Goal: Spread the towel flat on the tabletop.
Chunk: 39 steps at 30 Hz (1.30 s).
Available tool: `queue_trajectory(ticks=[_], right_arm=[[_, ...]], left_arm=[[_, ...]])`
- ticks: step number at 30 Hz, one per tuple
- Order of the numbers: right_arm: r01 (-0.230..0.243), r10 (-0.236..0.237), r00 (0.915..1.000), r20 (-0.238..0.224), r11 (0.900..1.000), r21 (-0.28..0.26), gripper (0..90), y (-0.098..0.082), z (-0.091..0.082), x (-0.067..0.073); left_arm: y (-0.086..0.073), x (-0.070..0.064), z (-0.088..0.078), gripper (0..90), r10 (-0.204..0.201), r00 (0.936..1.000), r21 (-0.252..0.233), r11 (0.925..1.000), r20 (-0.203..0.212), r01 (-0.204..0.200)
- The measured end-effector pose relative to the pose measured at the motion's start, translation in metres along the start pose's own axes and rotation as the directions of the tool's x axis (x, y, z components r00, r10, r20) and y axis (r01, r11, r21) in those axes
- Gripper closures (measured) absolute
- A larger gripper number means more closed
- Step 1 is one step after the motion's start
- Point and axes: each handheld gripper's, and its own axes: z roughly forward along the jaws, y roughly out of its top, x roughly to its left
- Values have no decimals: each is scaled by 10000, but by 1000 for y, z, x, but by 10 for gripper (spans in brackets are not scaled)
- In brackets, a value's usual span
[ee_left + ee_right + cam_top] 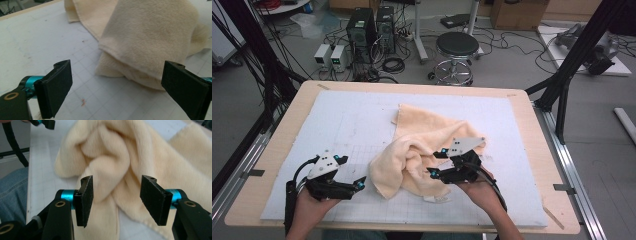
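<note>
A light wooden table [272, 165] carries a white gridded mat [352, 125] that covers most of its top. Beyond its far edge, the grey floor [502, 70] is strewn with black cables. A round black stool [457, 46] on a chrome base stands behind the middle of the far edge. Left of it sit two dark computer towers [371, 27] and two small white boxes [330, 55]. Black frame struts [579, 50] rise at the far right corner, and cardboard boxes [517, 12] stand at the back.

One towel [422, 150], two grippers — one table [532, 130].
</note>
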Motion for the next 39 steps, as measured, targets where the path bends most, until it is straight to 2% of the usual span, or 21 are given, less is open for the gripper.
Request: queue_trajectory(ticks=[4, 7, 9, 10, 12, 13, 17, 18, 19, 20, 21, 22, 24, 25, 26, 29, 33, 34, 35, 36, 39], right_arm=[[-264, 265, 9996, -79, 9994, 205, 430, -20, 6, 1], [-127, 137, 9997, -196, 9986, 521, 433, -26, 14, 3], [27, 18, 9990, -450, 9949, 1011, 455, -29, 28, 7], [27, 18, 9990, -450, 9949, 1011, 455, -29, 28, 7], [287, -186, 9972, -724, 9895, 1414, 487, -31, 43, 9], [287, -186, 9972, -724, 9895, 1414, 487, -31, 43, 9], [445, -311, 9969, -724, 9803, 1922, 544, -33, 57, 7], [582, -477, 9972, -577, 9786, 1972, 612, -33, 58, 9], [582, -477, 9972, -577, 9786, 1972, 612, -33, 58, 9], [799, -708, 9960, -540, 9780, 1928, 689, -33, 58, 8], [780, -638, 9949, -784, 9780, 1937, 765, -33, 59, 9], [905, -749, 9934, -869, 9771, 1924, 820, -33, 59, 10], [1179, -996, 9901, -986, 9724, 2013, 867, -32, 57, 12], [1179, -996, 9901, -986, 9724, 2013, 867, -32, 57, 12], [1077, -831, 9883, -1276, 9739, 2000, 873, -33, 51, 11], [1090, -848, 9878, -1308, 9756, 1905, 875, -34, 42, 12], [1004, -837, 9892, -1207, 9850, 1400, 875, -33, 9, 19], [1111, -992, 9882, -1164, 9887, 1010, 875, -34, -12, 28], [1111, -992, 9882, -1164, 9887, 1010, 875, -34, -12, 28], [1110, -1007, 9884, -1134, 9898, 889, 875, -34, -20, 32], [1259, -1193, 9869, -1084, 9905, 557, 875, -31, -49, 53]], left_arm=[[6, -7, 13, 154, 161, 9983, 153, 9997, 559, -170], [8, -12, 28, 198, 387, 9939, 546, 9975, 1029, -444], [9, -14, 36, 256, 484, 9902, 746, 9955, 1306, -585], [9, -15, 41, 256, 538, 9883, 869, 9940, 1428, -667], [10, -16, 51, 318, 614, 9846, 1083, 9909, 1636, -798], [11, -16, 56, 318, 656, 9826, 1217, 9887, 1737, -876], [11, -16, 72, 444, 725, 9765, 1525, 9828, 2028, -1046], [10, -16, 78, 571, 732, 9774, 1695, 9796, 1982, -1077], [10, -16, 78, 622, 732, 9774, 1695, 9796, 1982, -1077], [10, -14, 80, 622, 695, 9767, 1815, 9775, 2029, -1072], [9, -13, 81, 691, 567, 9755, 1839, 9781, 2127, -970], [9, -12, 81, 712, 522, 9743, 1852, 9782, 2193, -941], [10, -11, 76, 741, 552, 9746, 1760, 9798, 2170, -947], [11, -10, 72, 741, 597, 9741, 1771, 9791, 2180, -996], [12, -9, 64, 760, 704, 9754, 1672, 9802, 2090, -1065], [13, -3, 42, 768, 697, 9806, 1386, 9857, 1834, -960], [12, 2, 2, 779, 625, 9885, 1015, 9919, 1374, -768], [12, 1, -11, 780, 695, 9893, 923, 9924, 1284, -817], [11, 0, -18, 780, 731, 9898, 862, 9927, 1224, -839], [11, -3, -29, 780, 823, 9891, 839, 9921, 1217, -929], [8, -16, -50, 781, 1048, 9857, 881, 9892, 1320, -1170]])
